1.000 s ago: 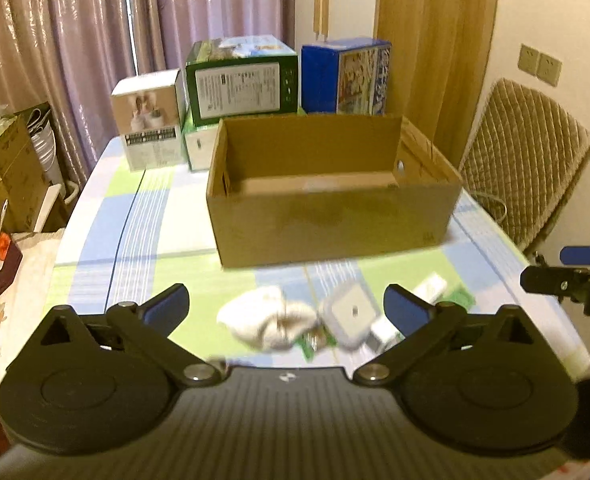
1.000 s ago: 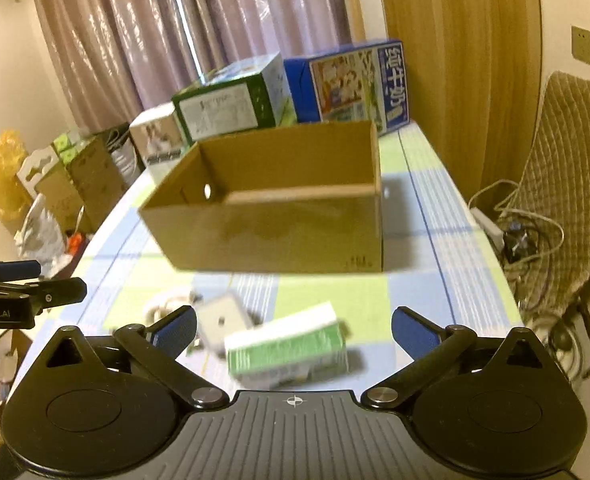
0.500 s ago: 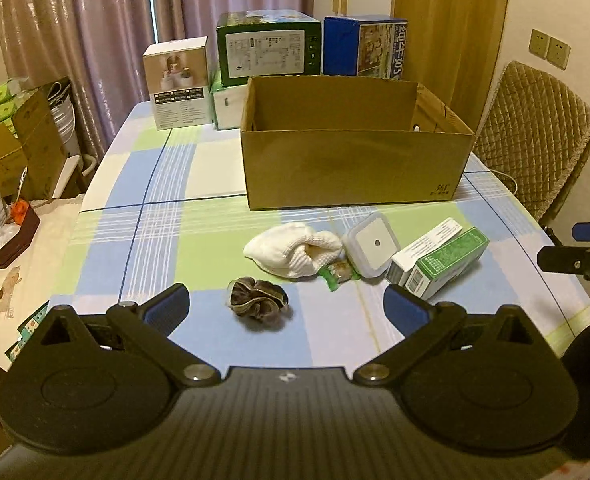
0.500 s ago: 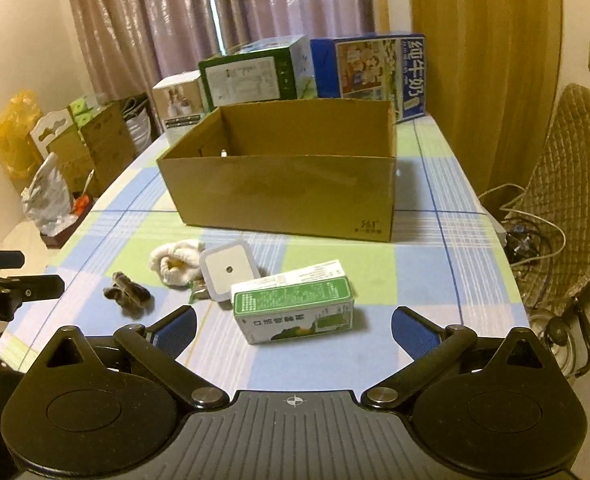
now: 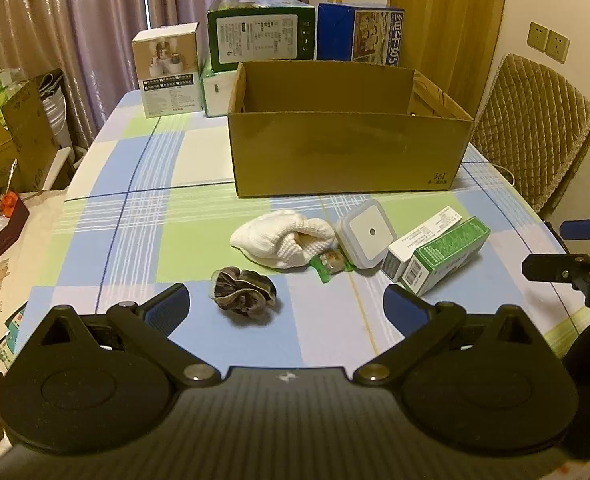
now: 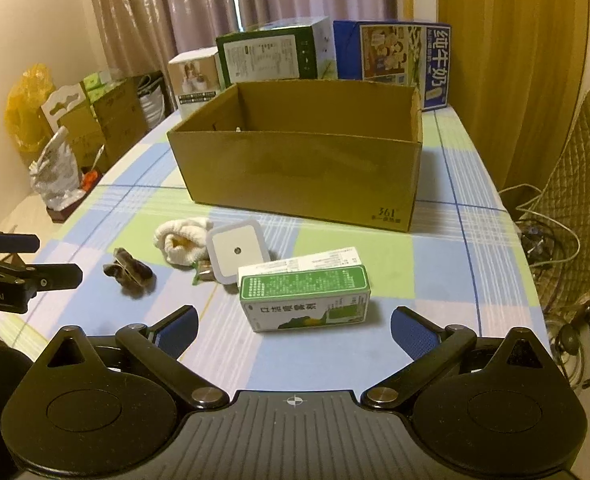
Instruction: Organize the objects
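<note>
The right gripper [image 6: 293, 322] has its jaws spread wide and empty, and the green carton [image 6: 305, 294] lies on the table just beyond them, almost centred in the gap. Its long axis runs left to right, across the line of the jaws, so a straight push forward would likely bring the fingers to its two short ends rather than its long sides; turning the wrist may suit better.

The left gripper [image 5: 285, 306] is likewise spread and empty, with the dark hair tie [image 5: 242, 290] lying just ahead, a little left of centre. Farther out sit the white knit cloth [image 5: 283, 238], a small green wrapper [image 5: 329, 262] and the square white night light [image 5: 366, 238]. The open cardboard box [image 6: 299, 168] stands beyond them all.
</note>
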The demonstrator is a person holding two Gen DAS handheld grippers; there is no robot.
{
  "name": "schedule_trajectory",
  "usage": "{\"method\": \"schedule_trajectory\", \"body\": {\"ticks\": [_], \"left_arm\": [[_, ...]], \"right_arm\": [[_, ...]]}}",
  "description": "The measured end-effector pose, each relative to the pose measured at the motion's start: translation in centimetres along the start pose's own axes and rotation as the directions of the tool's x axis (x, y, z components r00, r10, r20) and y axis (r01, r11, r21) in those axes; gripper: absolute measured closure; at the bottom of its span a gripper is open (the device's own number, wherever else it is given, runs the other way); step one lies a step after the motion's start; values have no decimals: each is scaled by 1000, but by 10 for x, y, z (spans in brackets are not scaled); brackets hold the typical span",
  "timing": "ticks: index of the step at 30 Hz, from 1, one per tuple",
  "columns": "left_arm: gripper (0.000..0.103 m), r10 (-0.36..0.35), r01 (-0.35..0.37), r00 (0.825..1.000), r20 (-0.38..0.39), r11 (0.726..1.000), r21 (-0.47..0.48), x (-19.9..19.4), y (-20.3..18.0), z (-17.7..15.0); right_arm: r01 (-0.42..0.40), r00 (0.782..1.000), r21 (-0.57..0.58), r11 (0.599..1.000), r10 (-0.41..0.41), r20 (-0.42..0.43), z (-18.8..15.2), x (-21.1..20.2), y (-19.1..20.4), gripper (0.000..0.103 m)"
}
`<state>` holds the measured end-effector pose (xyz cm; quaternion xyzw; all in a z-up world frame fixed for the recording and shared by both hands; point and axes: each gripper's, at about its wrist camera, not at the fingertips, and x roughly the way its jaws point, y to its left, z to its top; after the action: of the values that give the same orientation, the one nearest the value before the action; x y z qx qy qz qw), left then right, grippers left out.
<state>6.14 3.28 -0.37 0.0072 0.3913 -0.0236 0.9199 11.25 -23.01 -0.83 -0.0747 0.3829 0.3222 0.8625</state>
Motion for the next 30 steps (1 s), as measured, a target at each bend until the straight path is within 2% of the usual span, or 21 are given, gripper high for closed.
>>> {"method": "schedule_trajectory", "body": {"ticks": [12, 17, 20, 26, 30], "left_arm": [[2, -12, 12, 1000, -25, 1000, 9, 15, -1, -1], [2, -8, 9, 999, -32, 1000, 21, 21, -1, 1], [2, -6, 7, 999, -38, 1000, 24, 26, -1, 2], [2, -4, 6, 998, -58, 1000, 28, 40, 0, 5], [2, -8, 10, 997, -73, 999, 31, 51, 0, 8]], "right_arm": [[-13, 999, -29, 999, 12, -39, 2, 13, -6, 2], [-33, 997, -161, 986, 22, -69, 9, 22, -1, 3], [-66, 993, -245, 967, 38, -116, 13, 34, 1, 5], [-108, 985, -378, 920, 47, -168, 17, 62, 0, 22], [-118, 982, -456, 882, 35, -186, 21, 83, -2, 24]]}}
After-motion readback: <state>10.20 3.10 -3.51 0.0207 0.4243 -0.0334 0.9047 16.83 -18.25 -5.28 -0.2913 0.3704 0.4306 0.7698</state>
